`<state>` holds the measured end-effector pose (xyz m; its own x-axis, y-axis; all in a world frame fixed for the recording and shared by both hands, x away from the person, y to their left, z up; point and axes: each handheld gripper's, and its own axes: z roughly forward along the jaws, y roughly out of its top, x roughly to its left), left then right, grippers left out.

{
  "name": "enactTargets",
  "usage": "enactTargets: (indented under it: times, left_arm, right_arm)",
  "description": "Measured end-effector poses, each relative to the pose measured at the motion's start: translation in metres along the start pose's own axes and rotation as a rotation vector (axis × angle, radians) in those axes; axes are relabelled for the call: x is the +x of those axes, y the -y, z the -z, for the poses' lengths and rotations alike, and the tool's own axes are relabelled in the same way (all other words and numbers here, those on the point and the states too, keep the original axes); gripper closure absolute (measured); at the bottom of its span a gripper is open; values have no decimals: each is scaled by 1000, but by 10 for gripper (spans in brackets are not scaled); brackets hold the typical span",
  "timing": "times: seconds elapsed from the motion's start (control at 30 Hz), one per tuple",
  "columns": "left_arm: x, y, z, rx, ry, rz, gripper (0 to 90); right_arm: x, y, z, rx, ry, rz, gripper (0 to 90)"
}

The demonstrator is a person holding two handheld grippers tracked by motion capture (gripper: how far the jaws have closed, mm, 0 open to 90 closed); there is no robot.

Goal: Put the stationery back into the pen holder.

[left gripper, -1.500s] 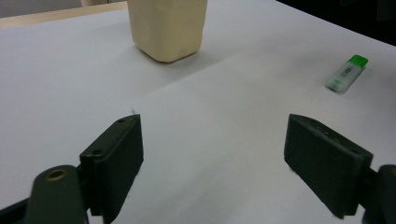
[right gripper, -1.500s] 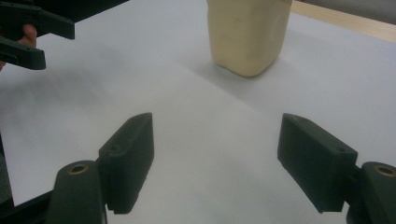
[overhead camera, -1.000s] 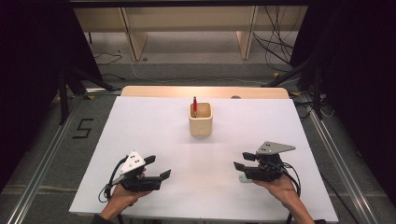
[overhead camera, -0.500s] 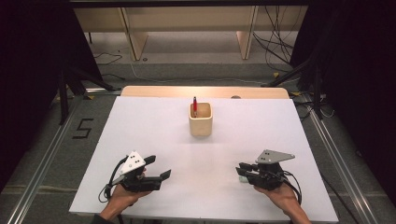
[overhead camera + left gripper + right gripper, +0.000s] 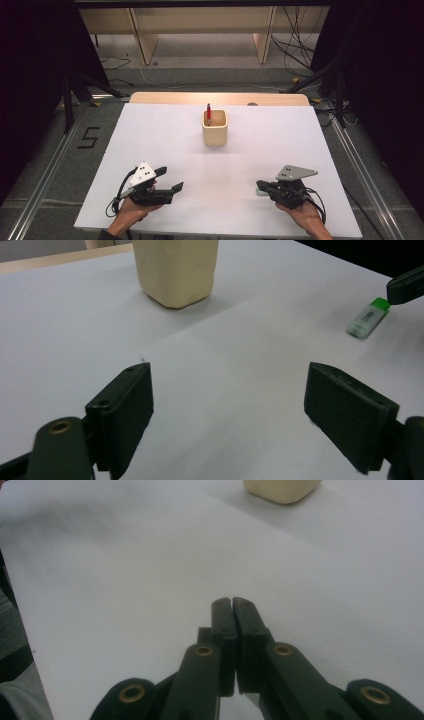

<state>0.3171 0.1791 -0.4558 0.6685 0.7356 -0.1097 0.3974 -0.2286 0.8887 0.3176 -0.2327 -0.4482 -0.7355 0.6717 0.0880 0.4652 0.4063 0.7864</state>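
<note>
A cream cup (image 5: 215, 132) stands mid-table with a red pen (image 5: 208, 114) upright in it; the cup also shows in the left gripper view (image 5: 176, 270) and the right gripper view (image 5: 282, 489). A small white USB stick with a green end (image 5: 369, 317) lies flat on the white table (image 5: 150, 140), its green end at the tip of my right gripper (image 5: 260, 186). That gripper's jaws (image 5: 233, 602) have just been closing and now meet with nothing between them. My left gripper (image 5: 171, 180) rests near the front left, open and empty (image 5: 227, 390).
A wooden strip (image 5: 220, 98) runs along the table's far edge. Beyond it are wooden shelf legs and cables on the floor. Black curtains and stands flank both sides. A person's hands hold both grippers near the front edge.
The right gripper's jaws have gone from apart to fully together, and that hand has drifted slightly toward the near edge. The left gripper has stayed put.
</note>
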Motion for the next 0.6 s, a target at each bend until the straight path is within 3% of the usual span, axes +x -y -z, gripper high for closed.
enactTargets:
  times: [0.6]
  left_arm:
    - [0, 0, 0, 1, -1, 0, 194]
  right_arm:
    - [-2, 16, 4, 68, 34, 18, 900]
